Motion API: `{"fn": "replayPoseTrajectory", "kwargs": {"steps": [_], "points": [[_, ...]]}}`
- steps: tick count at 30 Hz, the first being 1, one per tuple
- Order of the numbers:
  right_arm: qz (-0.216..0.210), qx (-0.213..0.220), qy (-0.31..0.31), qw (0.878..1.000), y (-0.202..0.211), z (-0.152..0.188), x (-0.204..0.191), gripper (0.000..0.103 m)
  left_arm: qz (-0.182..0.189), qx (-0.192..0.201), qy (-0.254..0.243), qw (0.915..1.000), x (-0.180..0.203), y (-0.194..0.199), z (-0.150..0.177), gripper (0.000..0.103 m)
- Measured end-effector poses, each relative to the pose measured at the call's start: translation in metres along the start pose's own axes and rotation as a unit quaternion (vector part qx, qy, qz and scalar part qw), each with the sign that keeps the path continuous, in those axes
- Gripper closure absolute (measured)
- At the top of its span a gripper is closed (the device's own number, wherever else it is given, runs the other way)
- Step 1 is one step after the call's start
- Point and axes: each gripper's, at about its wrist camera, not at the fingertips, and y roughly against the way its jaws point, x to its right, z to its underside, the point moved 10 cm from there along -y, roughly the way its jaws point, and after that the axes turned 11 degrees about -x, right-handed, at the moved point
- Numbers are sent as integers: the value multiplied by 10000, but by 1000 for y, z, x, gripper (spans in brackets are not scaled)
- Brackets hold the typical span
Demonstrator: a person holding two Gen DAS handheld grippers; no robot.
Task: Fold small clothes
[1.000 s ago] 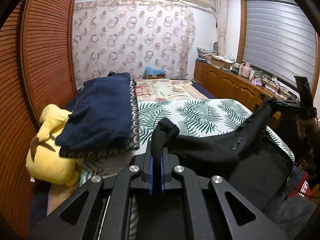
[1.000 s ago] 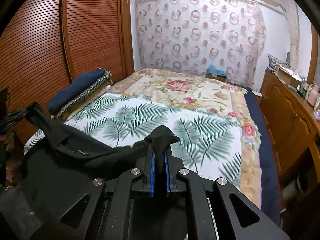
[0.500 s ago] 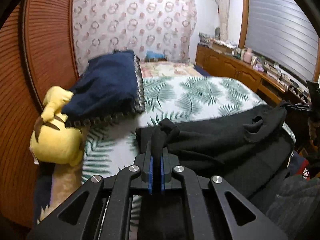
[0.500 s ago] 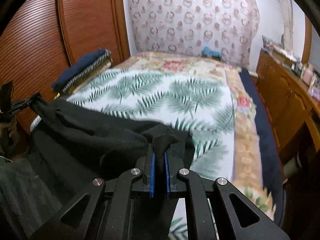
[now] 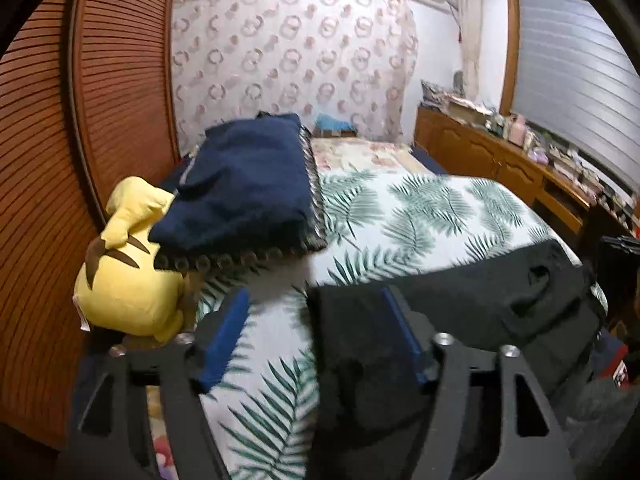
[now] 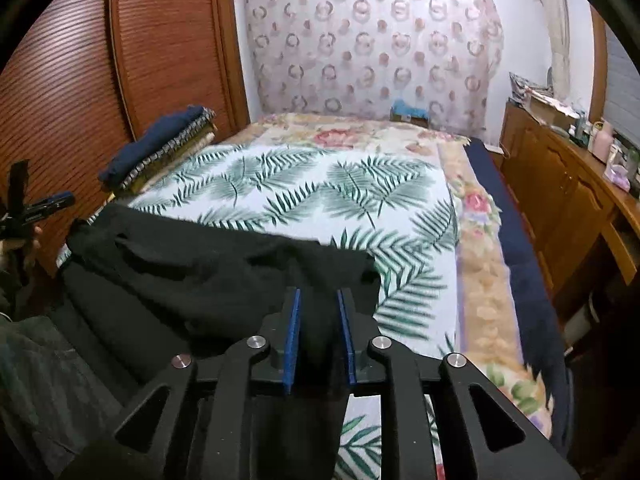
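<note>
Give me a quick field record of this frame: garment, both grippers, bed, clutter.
garment: black garment lying across the near end of the bed
left gripper: fingers wide apart, just opened; cloth edge lies by the right finger, unpinched
right gripper: fingers just opening, cloth between them, pads not pressing
bed cover: palm-leaf print sheet
clutter: folded navy blanket on a yellow plush toy, left bed edge

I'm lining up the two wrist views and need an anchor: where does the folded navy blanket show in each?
Left wrist view: the navy blanket lies left of centre, its near end resting over the yellow plush toy.
Right wrist view: the navy blanket sits small at the far left, beside the wooden louvred doors.
Shared landmark: the ring-patterned curtain.
</note>
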Motion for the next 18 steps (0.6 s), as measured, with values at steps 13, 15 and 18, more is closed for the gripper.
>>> {"fn": "replayPoseTrajectory", "kwargs": {"steps": [13,15,18], "points": [[86,-382,10,9992,-73,-25,13,49,24,-428,-248,9988,-4,-58,-23,27],[-15,-485,-28,9988,-88,-29,16,49,118,-594,-350,9975,0,-71,-20,27],[23,-620,-3,9981,-105,-32,21,49,171,-863,-400,9953,2,-85,-13,27]]}}
